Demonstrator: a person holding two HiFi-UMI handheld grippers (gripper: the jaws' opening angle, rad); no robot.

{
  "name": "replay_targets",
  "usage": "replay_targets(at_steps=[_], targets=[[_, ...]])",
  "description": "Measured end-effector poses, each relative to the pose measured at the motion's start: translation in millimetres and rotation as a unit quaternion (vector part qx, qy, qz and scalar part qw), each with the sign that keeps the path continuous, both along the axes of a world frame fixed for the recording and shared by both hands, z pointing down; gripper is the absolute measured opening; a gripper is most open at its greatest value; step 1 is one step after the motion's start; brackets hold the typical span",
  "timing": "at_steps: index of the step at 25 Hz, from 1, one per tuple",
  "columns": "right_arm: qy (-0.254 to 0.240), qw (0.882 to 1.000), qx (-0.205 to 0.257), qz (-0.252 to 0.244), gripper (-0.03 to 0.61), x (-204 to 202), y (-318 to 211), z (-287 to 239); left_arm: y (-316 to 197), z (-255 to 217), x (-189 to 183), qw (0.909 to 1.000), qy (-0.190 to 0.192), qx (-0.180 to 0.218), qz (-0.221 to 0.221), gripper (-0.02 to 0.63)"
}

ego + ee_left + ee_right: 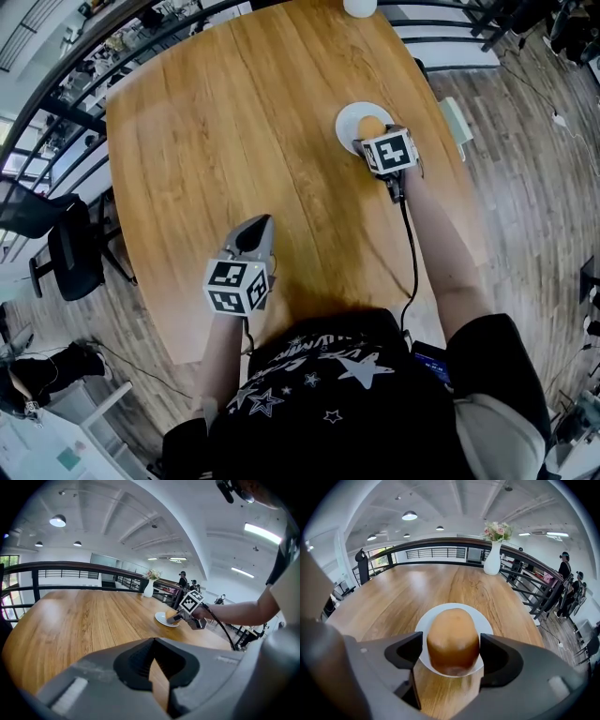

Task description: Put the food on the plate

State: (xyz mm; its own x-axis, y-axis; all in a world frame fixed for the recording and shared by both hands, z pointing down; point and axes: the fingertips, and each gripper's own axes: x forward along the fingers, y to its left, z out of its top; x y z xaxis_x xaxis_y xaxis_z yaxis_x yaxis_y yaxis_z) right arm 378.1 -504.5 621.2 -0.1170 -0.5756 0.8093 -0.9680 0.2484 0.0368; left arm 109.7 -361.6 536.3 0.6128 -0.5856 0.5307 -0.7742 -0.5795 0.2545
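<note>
While the left tongs [255, 234] hang shut with nothing in them, low and left of centre in the head view, we find the right tongs [452, 654] at that view's upper right, set about the bun [453, 630]. In the right gripper view the bun fills the middle of the frame and stands between the two dark jaws. The jaws are spread wide and flank it closely on either side; we make out a thin gap at the left one, so we read them as open and not pressing. The bun rests on a small white plate [427, 623], toward its near edge (the rim curves out behind it and to both sides). The plate sits on the wooden surface [216, 122], toward its right side in the head view. From the left gripper view we see the same pair far off at centre right, the marker cube [191, 602] of the right tongs just above the plate. A white vase [492, 560] of flowers stands at the surface's far end, well apart from the plate.
</note>
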Motion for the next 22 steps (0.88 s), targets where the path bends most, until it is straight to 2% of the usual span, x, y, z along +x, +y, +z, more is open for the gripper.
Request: replay_targets(at_steps=[6, 12, 22], targets=[[-0.003, 1.000, 0.013, 0.014, 0.387, 1.5, 16.6, -17.7, 11.4, -12.3, -8.6, 0.9999, 0.008, 0.012, -0.006, 0.002], [0.002, 0.999, 0.027, 0.036, 0.387, -2.8, 33.2, -35.0, 26.3, -17.6, -33.2, 0.9997, 0.015, 0.018, -0.012, 0.002], [-0.010, 0.998, 0.054, 0.042, 0.387, -36.1, 82.5, -61.4, 50.8, -27.6, -63.1, 0.9987, 0.035, 0.036, -0.011, 0.002]])
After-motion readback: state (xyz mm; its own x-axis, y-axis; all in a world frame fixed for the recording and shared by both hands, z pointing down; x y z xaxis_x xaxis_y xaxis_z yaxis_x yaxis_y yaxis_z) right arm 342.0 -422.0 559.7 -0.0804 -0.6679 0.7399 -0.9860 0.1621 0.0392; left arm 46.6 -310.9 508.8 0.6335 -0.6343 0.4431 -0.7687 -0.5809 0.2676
